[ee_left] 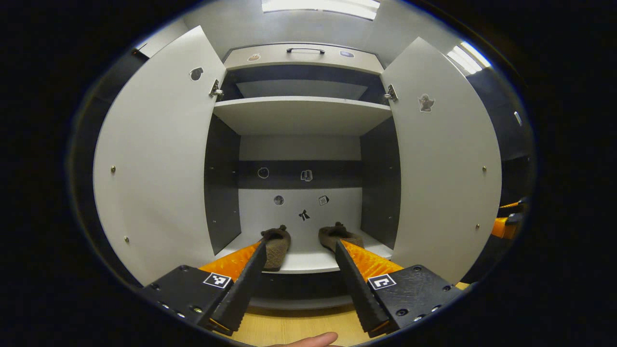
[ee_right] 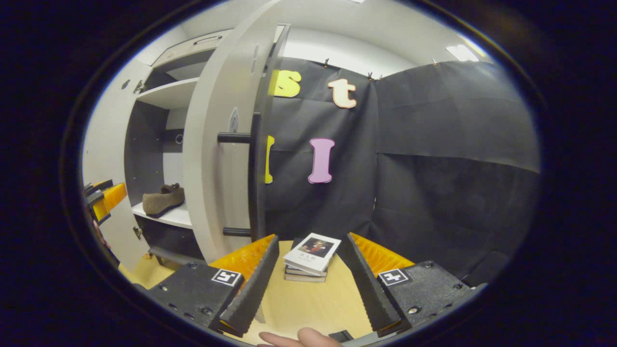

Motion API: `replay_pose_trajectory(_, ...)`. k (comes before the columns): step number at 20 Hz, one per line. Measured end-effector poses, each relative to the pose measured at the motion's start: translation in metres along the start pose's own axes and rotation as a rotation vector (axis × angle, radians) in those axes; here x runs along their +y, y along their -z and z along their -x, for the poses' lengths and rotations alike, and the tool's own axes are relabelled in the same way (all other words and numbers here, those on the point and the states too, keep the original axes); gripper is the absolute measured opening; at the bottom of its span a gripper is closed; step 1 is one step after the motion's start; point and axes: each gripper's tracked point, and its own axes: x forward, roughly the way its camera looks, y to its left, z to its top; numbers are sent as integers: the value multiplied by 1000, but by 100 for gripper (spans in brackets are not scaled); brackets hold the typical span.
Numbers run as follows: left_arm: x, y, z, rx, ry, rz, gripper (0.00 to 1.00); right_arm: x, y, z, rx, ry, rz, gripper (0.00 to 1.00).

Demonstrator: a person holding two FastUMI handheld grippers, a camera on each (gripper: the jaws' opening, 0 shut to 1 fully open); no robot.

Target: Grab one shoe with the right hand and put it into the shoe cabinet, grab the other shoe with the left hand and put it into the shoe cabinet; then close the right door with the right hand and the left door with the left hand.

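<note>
1. We see both shoes on the cabinet's bottom shelf: the left shoe and the right shoe lie side by side, apart, long axes running front to back, toes toward us.
2. We judge the shoe steps done and the doors next; both doors stand wide open.
3. Our left hand-held gripper faces straight into the cabinet, jaws wide, holding nothing. The left door lies to its left, the right door to its right.
4. Our right hand-held gripper is also wide and empty, pointing past the right door's outer face toward a stack of books on the bench. The door's edge and black handle sit just left of its line, so the right hand is nearer. The swing must go leftward, toward the cabinet.
5. In the right gripper view one shoe shows; the door hides the other. The left door's handle is out of sight behind its panel.
</note>
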Motion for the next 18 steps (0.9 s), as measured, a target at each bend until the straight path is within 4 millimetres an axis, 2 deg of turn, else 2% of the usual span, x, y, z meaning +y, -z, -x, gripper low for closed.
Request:
replay_pose_trajectory(2, 6, 2, 5, -2, -26, -13, 88, 3, -2, 1, -10, 15, 33, 91)
replay_pose_trajectory(3, 9, -2, 6, -18, -40, -9, 88, 5, -3, 4, -6, 10, 36, 86)
replay_pose_trajectory(5, 11, -6, 8, -40, -45, 10, 87, 9, -2, 5, 6, 4, 23, 88)
replay_pose_trajectory(8, 18, 0, 10, -24, -57, 13, 87, 10, -3, 6, 3, 27, 23, 85)
replay_pose_trajectory(9, 20, 3, 10, -13, -60, 13, 87, 13, -2, 6, 8, 20, 17, 88)
replay_pose_trajectory(15, 34, 11, 16, 12, -85, 15, 87, 47, -1, 15, 17, -91, 7, 85)
replay_pose_trajectory(16, 34, 12, 17, 15, -85, 10, 87, 55, -3, 17, 9, -112, 23, 81)
replay_pose_trajectory(17, 36, 11, 18, 12, -88, 3, 87, 64, -3, 19, 1, -136, 37, 86)
replay_pose_trajectory(18, 35, 9, 21, 8, -92, -3, 87, 74, -4, 20, -5, -162, 43, 86)
